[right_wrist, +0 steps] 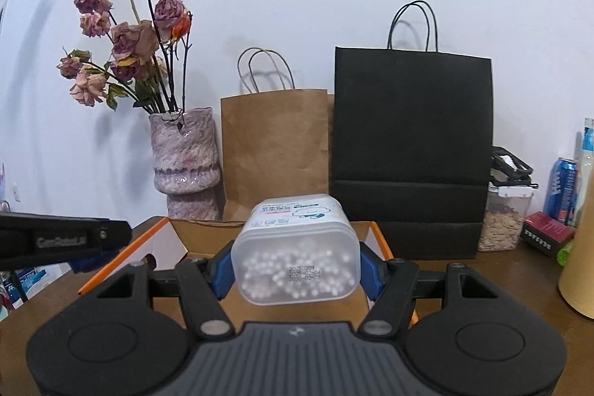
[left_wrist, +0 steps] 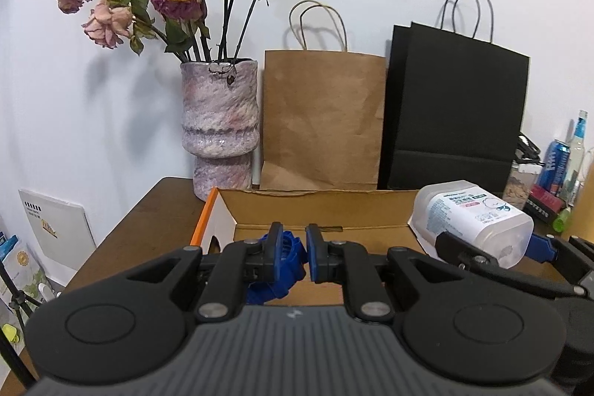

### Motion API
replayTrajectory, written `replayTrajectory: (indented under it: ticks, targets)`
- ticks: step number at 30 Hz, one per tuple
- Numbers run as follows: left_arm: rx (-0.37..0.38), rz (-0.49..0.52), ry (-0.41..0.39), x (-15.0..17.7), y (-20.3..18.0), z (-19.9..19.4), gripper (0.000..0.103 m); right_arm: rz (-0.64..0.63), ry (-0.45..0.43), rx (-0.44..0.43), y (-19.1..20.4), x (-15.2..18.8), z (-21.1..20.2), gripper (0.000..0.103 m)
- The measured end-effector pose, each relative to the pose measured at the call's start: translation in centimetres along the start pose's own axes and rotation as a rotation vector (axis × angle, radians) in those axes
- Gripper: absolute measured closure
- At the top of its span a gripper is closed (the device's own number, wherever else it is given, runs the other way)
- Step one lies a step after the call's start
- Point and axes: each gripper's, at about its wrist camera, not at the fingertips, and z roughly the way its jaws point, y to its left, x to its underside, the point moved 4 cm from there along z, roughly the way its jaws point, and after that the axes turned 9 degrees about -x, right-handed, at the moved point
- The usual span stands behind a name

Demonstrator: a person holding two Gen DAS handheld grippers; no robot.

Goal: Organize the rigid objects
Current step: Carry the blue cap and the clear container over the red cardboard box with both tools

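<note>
White wall backs everything you see, and below it a brown table (left_wrist: 148,210) carries the scene. Along its far edge stand a vase (left_wrist: 221,128) of dried roses, a brown bag (left_wrist: 323,121) and a black bag (left_wrist: 454,110), side by side.

Nearer to you an open box (left_wrist: 319,210) with an orange rim sits on the table; your grippers cover its floor in both views, so most of what lies in it is out of sight.

Your left gripper (left_wrist: 294,247) has its fingers drawn close, with only a narrow gap between the pads. Something blue (left_wrist: 286,255) shows between and behind them. You cannot tell whether it is pinched or merely lies in the box beyond, nor what it is.

Your right gripper (right_wrist: 295,271) holds a tub (right_wrist: 297,255) of small white balls, its blue pads pressed on the tub's two sides, the printed base turned toward the camera. The tub hangs tilted over the box's right end, clear of the table.

At the table's right edge you see a blue can (right_wrist: 562,190), a clear jar (right_wrist: 501,218) of pale flakes and a red packet (right_wrist: 547,231). A bottle (right_wrist: 588,143) and a tan cylinder (right_wrist: 581,270) are cut off by the frame. Lettering on the tub is too small to read.
</note>
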Motion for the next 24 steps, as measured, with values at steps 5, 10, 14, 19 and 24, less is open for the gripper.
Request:
replayTrajectory:
  ticks: [5, 10, 14, 19, 24]
  targets:
    - [-0.022, 0.001, 0.012, -0.4, -0.4, 2.7, 0.089, -0.007, -0.006, -0.005, 0.3, -0.2, 2.0, 0.039]
    - [-0.046, -0.003, 0.032, 0.0, -1.0, 5.0, 0.089, -0.009, -0.004, -0.004, -0.1, 0.0, 3.8, 0.039]
    - [-0.061, -0.024, 0.069, 0.7, -0.9, 6.8, 0.089, 0.004, 0.01, -0.011, -0.9, 0.3, 5.0, 0.039]
    - [-0.078, -0.025, 0.127, 1.5, -0.5, 8.8, 0.089, 0.008, 0.043, -0.011, -1.7, 1.0, 6.6, 0.039]
    - [-0.091, -0.032, 0.155, 1.8, -0.1, 9.5, 0.097, 0.007, 0.076, -0.014, -1.9, 1.6, 7.5, 0.039]
